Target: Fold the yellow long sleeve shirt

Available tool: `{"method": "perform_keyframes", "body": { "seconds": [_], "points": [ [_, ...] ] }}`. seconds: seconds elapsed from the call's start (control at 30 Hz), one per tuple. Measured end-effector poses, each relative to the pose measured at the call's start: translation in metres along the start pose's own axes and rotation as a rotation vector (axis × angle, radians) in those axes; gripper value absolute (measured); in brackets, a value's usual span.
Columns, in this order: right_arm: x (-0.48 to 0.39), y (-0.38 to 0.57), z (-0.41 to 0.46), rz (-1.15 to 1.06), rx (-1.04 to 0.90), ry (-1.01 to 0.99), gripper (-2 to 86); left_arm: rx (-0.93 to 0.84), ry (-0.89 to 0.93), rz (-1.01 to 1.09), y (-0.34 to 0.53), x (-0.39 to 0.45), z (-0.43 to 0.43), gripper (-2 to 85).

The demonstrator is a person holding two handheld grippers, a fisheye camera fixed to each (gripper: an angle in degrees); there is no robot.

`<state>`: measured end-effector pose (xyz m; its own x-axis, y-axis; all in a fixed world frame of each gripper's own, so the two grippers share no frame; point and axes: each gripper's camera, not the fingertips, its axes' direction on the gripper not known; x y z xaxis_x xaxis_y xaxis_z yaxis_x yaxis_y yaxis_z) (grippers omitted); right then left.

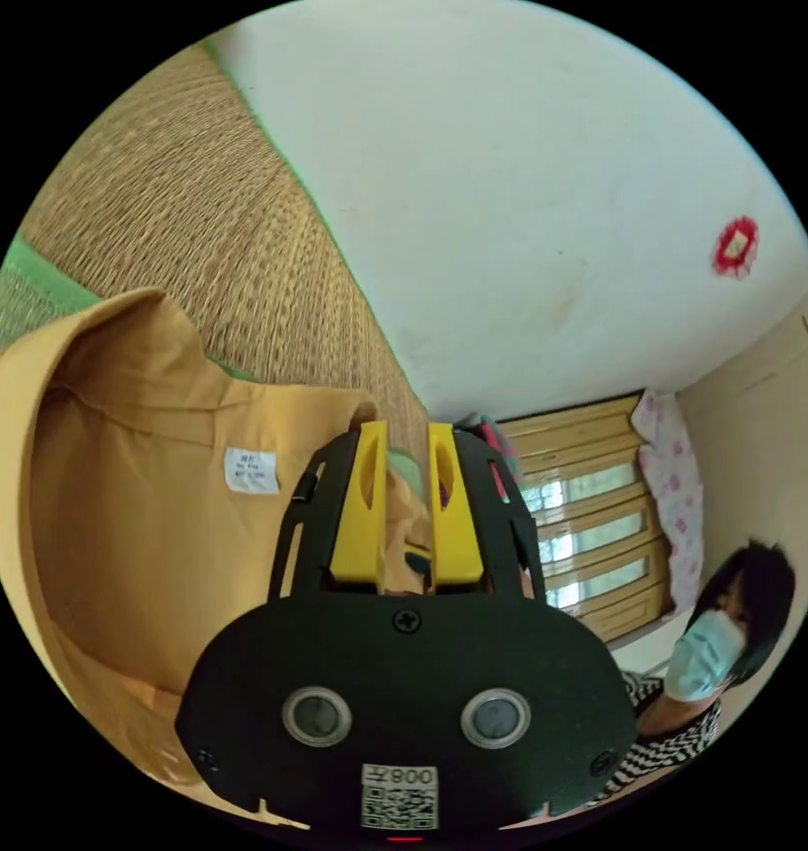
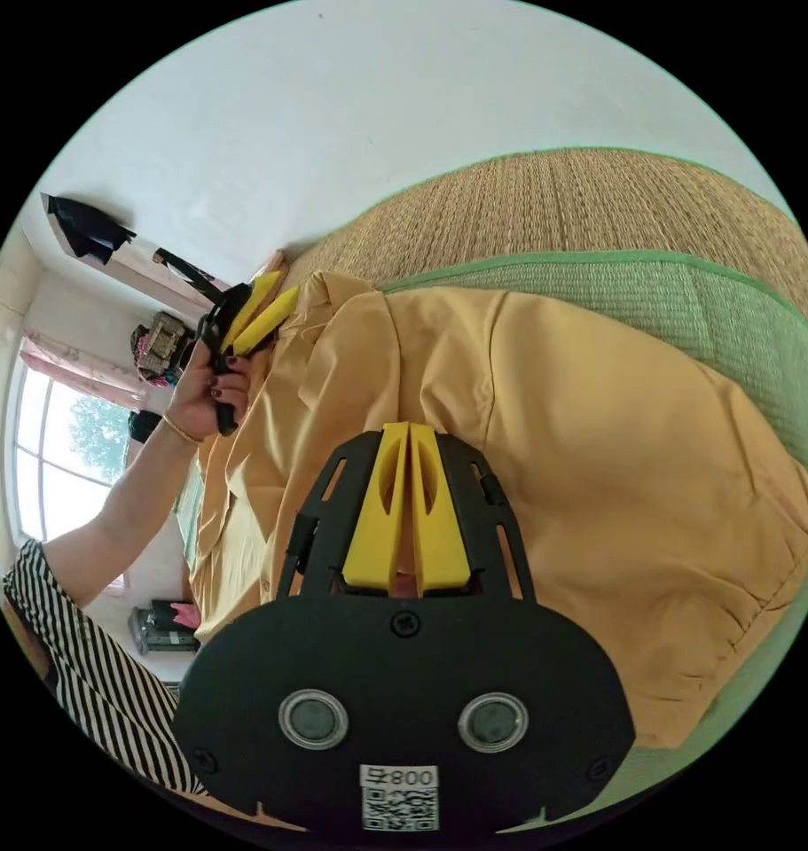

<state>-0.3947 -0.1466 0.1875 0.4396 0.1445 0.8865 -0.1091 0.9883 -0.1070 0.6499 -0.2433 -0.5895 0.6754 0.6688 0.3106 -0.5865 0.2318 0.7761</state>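
Note:
The yellow long sleeve shirt (image 2: 599, 461) lies spread on a woven mat, with a crease running down to my right gripper (image 2: 408, 432). That gripper's jaws are pressed together on the fabric. In the left gripper view the shirt (image 1: 146, 496) shows its collar and a white label (image 1: 251, 470). My left gripper (image 1: 408, 436) has its jaws a little apart, with a bunch of the shirt's edge held between them. The right gripper view shows the left gripper (image 2: 260, 312) in a hand (image 2: 204, 394) at the shirt's far corner.
The woven straw mat (image 2: 554, 204) has a green border (image 2: 652, 292) and meets a white wall (image 1: 528, 195). A person in a striped top (image 2: 93, 674) stands beside it. Windows (image 1: 590, 532) and cluttered shelves (image 2: 160, 350) stand further off.

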Motion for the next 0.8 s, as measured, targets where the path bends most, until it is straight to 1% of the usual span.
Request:
{"method": "perform_keyframes", "body": {
  "seconds": [0.07, 0.13, 0.17, 0.27, 0.3, 0.33, 0.37, 0.47, 0.6, 0.7, 0.8],
  "points": [
    [-0.01, 0.003, -0.01, -0.022, 0.019, 0.05, 0.0, -0.11, -0.069, 0.099, 0.016, 0.031, 0.014, 8.1],
    [-0.013, 0.006, -0.019, -0.026, 0.039, 0.081, 0.0, -0.176, -0.1, 0.164, 0.024, 0.053, 0.029, 8.8],
    [-0.013, 0.009, -0.023, -0.018, 0.049, 0.099, 0.0, -0.219, -0.145, 0.205, 0.027, 0.068, 0.041, 9.3],
    [-0.005, 0.016, -0.036, 0.014, 0.067, 0.108, 0.1, -0.307, -0.267, 0.297, 0.03, 0.102, 0.068, 9.0],
    [-0.004, 0.018, -0.04, 0.02, 0.076, 0.11, 0.1, -0.317, -0.299, 0.312, 0.03, 0.108, 0.072, 8.2],
    [0.0, 0.023, -0.047, 0.031, 0.09, 0.113, 0.1, -0.325, -0.375, 0.352, 0.032, 0.12, 0.077, 6.5],
    [0.005, 0.027, -0.053, 0.045, 0.096, 0.123, 0.1, -0.311, -0.428, 0.365, 0.034, 0.13, 0.077, 4.4],
    [0.02, 0.038, -0.065, 0.076, 0.078, 0.195, 0.0, -0.295, -0.445, 0.381, 0.04, 0.152, 0.067, 2.3],
    [0.046, 0.056, -0.09, 0.099, 0.094, 0.16, 0.0, -0.238, -0.462, 0.414, 0.047, 0.184, 0.04, 1.6],
    [0.071, 0.065, -0.12, 0.118, 0.099, 0.198, 0.1, -0.189, -0.483, 0.47, 0.05, 0.217, 0.017, 1.4],
    [0.1, 0.07, -0.152, 0.153, 0.1, 0.212, 0.0, -0.173, -0.456, 0.524, 0.057, 0.25, 0.006, 1.5]
  ]
}}
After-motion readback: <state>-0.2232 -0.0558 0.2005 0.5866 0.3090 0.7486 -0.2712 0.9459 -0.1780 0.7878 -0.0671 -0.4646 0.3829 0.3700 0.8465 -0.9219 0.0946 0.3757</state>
